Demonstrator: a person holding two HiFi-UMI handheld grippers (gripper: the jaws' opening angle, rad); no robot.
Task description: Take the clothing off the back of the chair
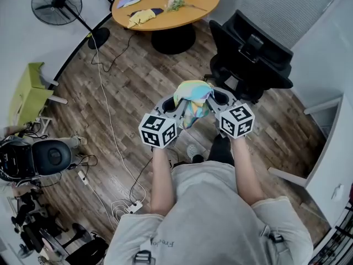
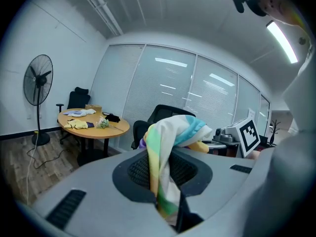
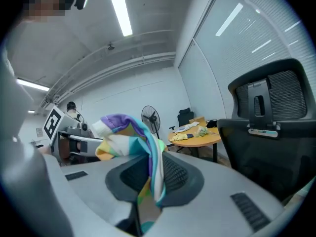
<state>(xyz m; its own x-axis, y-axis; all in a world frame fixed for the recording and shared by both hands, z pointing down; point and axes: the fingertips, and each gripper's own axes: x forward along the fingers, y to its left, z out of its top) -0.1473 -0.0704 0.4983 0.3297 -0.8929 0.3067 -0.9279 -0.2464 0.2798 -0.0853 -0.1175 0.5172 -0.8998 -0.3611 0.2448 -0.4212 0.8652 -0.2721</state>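
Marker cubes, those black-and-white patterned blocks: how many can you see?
2. One marker cube rides on the left gripper, the other marker cube on the right gripper; both grippers are shut on the colourful cloth. None appears hidden.

You are holding the clothing [image 1: 193, 97] between the left gripper [image 1: 176, 108] and the right gripper [image 1: 213, 101], in front of your body. The chair [image 1: 251, 57] is standing just beyond it, to the right. The table [image 1: 165, 12] is sitting farther ahead, with the fan [image 1: 57, 4] standing to its left.
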